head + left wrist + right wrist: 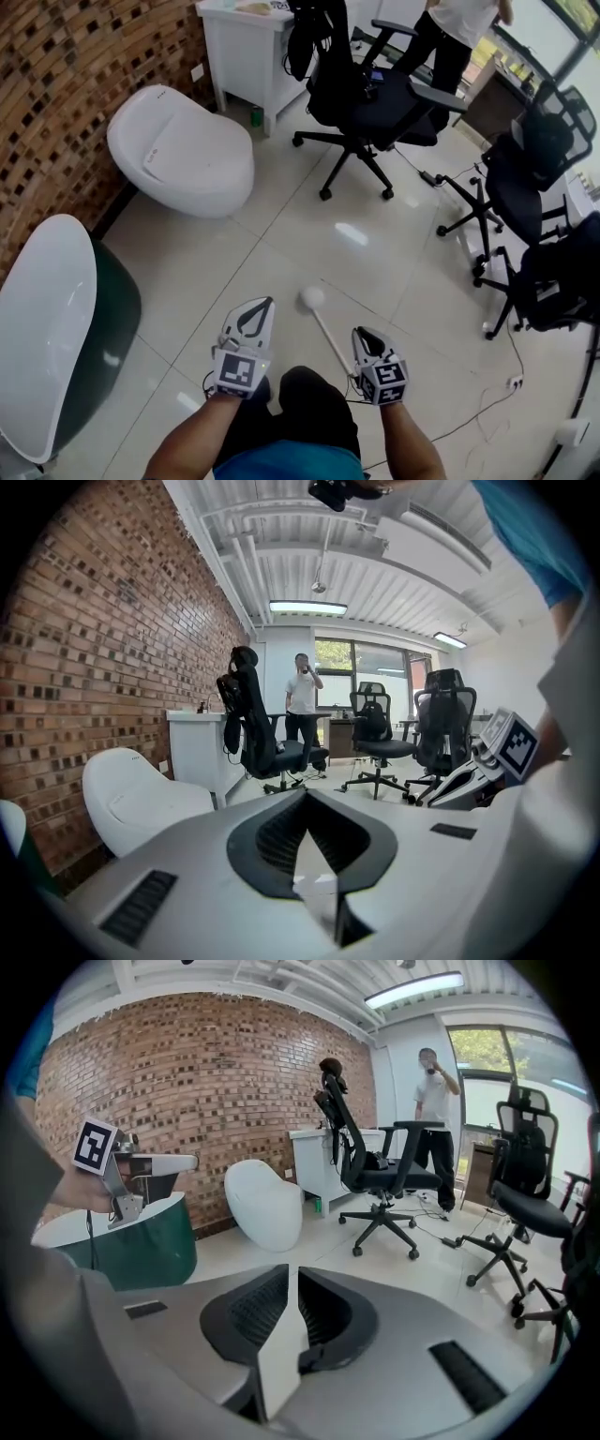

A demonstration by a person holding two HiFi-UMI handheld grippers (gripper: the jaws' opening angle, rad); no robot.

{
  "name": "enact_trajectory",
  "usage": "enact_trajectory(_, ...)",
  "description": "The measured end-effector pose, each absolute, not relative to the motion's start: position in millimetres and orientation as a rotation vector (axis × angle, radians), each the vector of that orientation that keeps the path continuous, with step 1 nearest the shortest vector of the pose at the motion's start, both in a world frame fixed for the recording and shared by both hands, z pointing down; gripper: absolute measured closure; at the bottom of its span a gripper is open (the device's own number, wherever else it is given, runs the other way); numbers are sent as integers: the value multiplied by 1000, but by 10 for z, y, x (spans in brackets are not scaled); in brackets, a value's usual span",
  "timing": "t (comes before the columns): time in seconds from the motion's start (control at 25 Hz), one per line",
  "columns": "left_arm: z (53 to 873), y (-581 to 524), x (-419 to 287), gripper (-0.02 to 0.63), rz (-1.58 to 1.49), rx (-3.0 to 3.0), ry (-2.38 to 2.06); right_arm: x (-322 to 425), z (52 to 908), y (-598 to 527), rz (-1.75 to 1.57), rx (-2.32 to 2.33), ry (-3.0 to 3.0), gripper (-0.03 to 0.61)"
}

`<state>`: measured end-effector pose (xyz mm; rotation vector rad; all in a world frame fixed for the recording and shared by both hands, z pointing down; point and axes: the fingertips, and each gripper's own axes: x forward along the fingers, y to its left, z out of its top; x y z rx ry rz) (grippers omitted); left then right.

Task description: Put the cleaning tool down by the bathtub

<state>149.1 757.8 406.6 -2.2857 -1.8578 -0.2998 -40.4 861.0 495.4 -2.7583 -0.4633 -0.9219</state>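
Showing round white head, thin handle: cleaning tool (313, 299).

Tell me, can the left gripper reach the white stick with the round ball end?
Probably yes. The white stick with the round ball end sits just right of the left gripper, with only bare floor tile between them and nothing blocking.

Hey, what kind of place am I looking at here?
Probably an office or showroom with a bathroom mock-up: a green-sided bathtub and a white toilet-like fixture sit by a brick wall, while black office chairs stand on the tiled floor.
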Motion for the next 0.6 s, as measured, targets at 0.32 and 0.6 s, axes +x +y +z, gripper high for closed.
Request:
enact_trajectory(0.32, 5418, 7689, 1630, 618, -340, -2302, -1806, -461, 6263, 8740, -985, -2736, -435, 495)
enact_trajectory(0.6, 6159, 7736, 1658, 617, -297, -2339, -1822, -412, 7426, 8704, -1069, -2734, -377, 495)
